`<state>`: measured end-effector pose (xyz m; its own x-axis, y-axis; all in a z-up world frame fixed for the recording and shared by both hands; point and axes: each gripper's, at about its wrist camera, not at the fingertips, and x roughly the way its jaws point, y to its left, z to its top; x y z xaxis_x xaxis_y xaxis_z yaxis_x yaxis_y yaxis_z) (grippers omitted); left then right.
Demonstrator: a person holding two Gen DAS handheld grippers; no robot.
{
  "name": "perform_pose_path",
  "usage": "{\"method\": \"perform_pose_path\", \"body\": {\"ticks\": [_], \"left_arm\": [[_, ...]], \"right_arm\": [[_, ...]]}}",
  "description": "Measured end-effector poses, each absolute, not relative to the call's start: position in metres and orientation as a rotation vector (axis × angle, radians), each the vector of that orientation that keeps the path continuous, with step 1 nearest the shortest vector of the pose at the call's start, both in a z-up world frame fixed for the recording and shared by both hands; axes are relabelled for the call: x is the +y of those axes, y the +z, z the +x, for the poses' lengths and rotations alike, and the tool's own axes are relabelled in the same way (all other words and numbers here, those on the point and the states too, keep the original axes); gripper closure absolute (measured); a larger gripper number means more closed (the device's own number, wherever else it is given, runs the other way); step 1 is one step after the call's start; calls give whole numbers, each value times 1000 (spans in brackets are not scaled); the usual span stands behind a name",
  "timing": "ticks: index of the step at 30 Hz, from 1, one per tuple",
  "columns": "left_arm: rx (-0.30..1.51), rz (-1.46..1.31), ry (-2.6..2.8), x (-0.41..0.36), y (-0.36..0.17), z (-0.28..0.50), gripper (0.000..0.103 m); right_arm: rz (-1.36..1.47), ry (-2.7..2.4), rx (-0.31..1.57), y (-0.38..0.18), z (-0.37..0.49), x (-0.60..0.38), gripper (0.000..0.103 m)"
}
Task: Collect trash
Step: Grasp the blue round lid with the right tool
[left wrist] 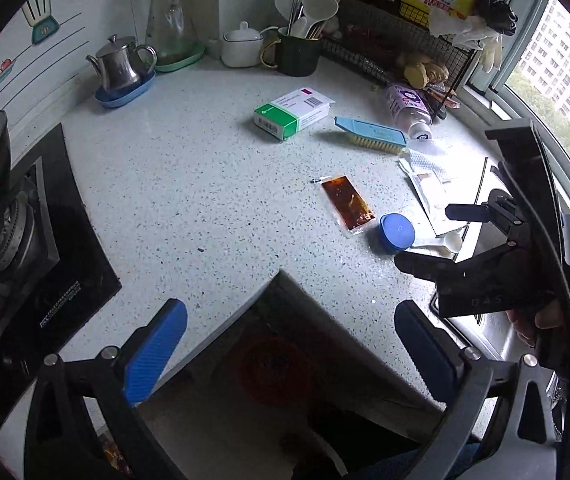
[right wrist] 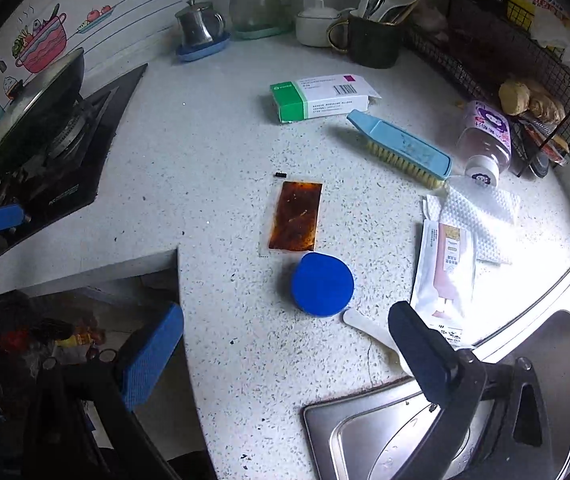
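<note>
left wrist | left claw [left wrist: 289, 344] wide open, empty | right claw [right wrist: 285, 344] wide open, empty, above counter [right wrist: 213, 152]

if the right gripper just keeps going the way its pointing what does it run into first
Most likely the blue lid, which lies on the counter between the open fingers of the right gripper. The brown sauce packet lies just beyond it. Depth is hard to judge through the fisheye.

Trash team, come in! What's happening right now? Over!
Both hand-held grippers open, empty: left, right. Sauce packet untouched on counter. Blue lid beside it.
</note>
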<state>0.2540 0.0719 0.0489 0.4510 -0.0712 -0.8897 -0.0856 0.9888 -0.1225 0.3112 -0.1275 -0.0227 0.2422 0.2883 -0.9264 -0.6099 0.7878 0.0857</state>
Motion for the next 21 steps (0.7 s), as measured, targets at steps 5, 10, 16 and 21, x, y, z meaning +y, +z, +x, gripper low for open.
{"method": "perform_pose_path", "body": {"ticks": [5, 10, 16, 21], "left_arm": [[1142, -183, 14, 73, 36, 270, 0], [1168, -203, 8, 70, 27, 277, 0], [1194, -220, 6, 70, 18, 285, 0], [1198, -243, 0, 69, 14, 290, 0]], "right_arm": [[-340, 619, 1204, -39, 331, -127, 13], [-370, 635, 1239, -52, 337, -124, 25], [-375, 630, 1247, -59, 336, -126, 40], [-401, 633, 1237, -54, 333, -123, 59]]}}
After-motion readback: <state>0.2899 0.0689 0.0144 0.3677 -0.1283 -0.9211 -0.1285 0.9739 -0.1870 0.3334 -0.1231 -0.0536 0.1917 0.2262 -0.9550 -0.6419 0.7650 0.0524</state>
